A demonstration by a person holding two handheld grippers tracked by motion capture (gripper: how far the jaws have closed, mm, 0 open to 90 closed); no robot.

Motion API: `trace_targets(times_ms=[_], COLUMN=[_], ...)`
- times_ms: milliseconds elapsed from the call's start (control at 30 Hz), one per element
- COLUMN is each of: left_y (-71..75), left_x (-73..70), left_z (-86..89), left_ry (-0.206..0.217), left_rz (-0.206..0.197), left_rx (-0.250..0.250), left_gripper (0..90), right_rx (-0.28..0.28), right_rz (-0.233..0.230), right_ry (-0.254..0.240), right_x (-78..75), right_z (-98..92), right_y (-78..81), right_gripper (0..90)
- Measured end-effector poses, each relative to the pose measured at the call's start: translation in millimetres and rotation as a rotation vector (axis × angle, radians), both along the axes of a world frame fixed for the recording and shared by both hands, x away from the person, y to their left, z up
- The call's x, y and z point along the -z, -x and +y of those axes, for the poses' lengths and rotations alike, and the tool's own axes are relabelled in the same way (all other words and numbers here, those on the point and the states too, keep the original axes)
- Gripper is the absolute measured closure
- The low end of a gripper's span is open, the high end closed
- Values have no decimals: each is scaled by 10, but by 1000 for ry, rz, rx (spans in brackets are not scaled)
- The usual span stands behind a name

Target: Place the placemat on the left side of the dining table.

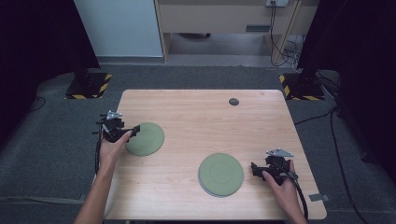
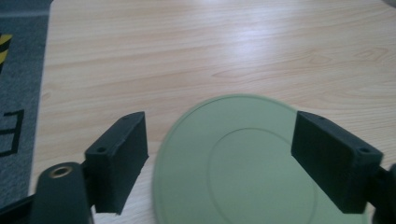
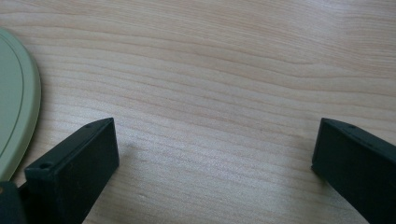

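A green plate (image 1: pixel 145 138) lies flat on the left part of the wooden table (image 1: pixel 196 112). My left gripper (image 1: pixel 133 130) hovers at its left rim, open. In the left gripper view the plate (image 2: pixel 238 163) lies under and between the spread jaws of the left gripper (image 2: pixel 222 128), and the pads do not press on it. Near the front right lies a second green plate (image 1: pixel 221 174), apparently on top of another. My right gripper (image 1: pixel 254 169) rests just right of it, open. In the right gripper view, the right gripper (image 3: pixel 215 135) has bare wood between its jaws and the plate's rim (image 3: pixel 14 112) at left.
A small dark round disc (image 1: pixel 234 101) sits near the table's far edge. Behind the table's far corners, dark stands rise from hazard-striped bases at the left (image 1: pixel 88 84) and the right (image 1: pixel 301 86). Cables run over the floor at the right.
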State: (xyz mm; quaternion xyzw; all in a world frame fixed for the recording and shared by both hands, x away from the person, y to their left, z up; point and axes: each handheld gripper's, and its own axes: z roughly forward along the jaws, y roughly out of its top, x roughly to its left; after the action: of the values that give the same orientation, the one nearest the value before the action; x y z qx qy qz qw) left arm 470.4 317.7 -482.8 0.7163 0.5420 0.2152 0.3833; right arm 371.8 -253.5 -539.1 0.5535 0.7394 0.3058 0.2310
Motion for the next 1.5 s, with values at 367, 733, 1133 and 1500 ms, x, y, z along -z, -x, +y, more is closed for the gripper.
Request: trace_targets(times_ms=[367, 733, 1133, 1500], left_y=[6, 67, 187, 327], left_x=[-95, -161, -97, 20], left_z=[-355, -650, -1120, -1478], left_ry=[12, 32, -17, -59], left_rz=[-10, -23, 7, 27], left_rx=[85, 162, 232, 325], left_gripper=[105, 89, 50, 48], right_rx=[0, 0, 0, 0], right_rz=[0, 0, 0, 0], right_ry=[0, 0, 0, 0], right_x=[0, 0, 0, 0], right_z=[0, 0, 0, 0], right_y=[0, 0, 0, 0], right_gripper=[9, 9, 9, 9])
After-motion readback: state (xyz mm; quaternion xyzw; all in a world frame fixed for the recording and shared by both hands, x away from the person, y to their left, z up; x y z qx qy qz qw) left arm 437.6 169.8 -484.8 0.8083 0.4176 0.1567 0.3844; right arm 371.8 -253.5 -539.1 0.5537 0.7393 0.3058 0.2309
